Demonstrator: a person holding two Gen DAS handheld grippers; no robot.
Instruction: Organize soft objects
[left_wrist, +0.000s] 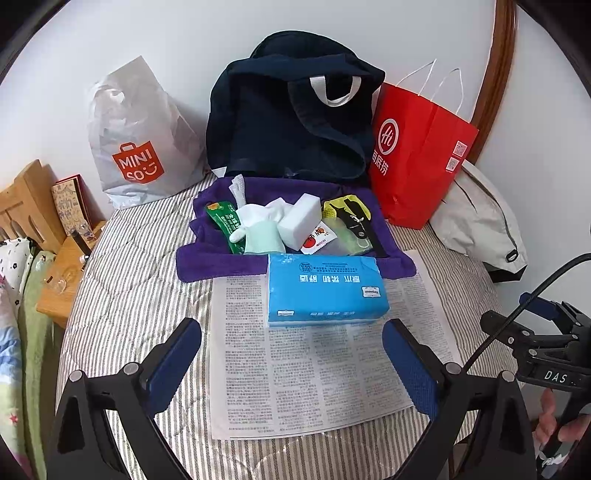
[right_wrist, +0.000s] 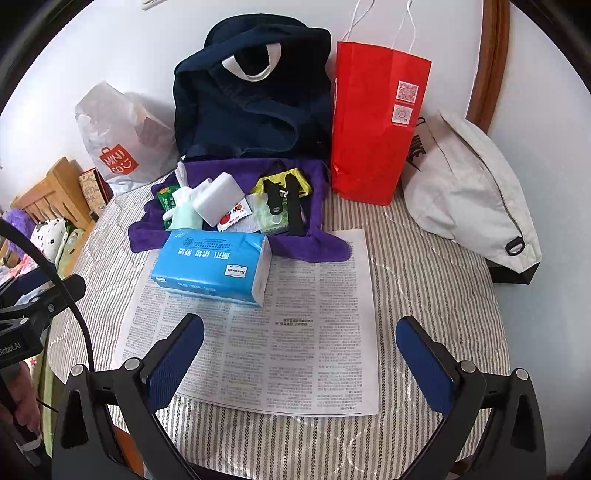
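A blue tissue pack (left_wrist: 327, 290) (right_wrist: 214, 266) lies on a printed paper sheet (left_wrist: 314, 369) (right_wrist: 295, 350), overlapping the purple cloth (left_wrist: 207, 258) (right_wrist: 317, 243). On the cloth rest a white sponge block (left_wrist: 301, 218) (right_wrist: 218, 197), a pale green glove (left_wrist: 258, 234) (right_wrist: 183, 214), a green packet (left_wrist: 221, 221), a red-and-white sachet (left_wrist: 316, 238) (right_wrist: 232, 216) and a yellow pouch with black straps (left_wrist: 349, 218) (right_wrist: 282, 197). My left gripper (left_wrist: 291, 354) is open just short of the tissue pack. My right gripper (right_wrist: 299, 350) is open over the paper, holding nothing.
Against the wall stand a grey Miniso plastic bag (left_wrist: 136, 140) (right_wrist: 118, 140), a dark navy bag (left_wrist: 291, 107) (right_wrist: 251, 88), a red paper bag (left_wrist: 417, 155) (right_wrist: 373, 122) and a grey Nike pouch (left_wrist: 476, 218) (right_wrist: 469, 192). A wooden bed frame (left_wrist: 33, 206) (right_wrist: 55, 192) borders the striped quilt's left edge.
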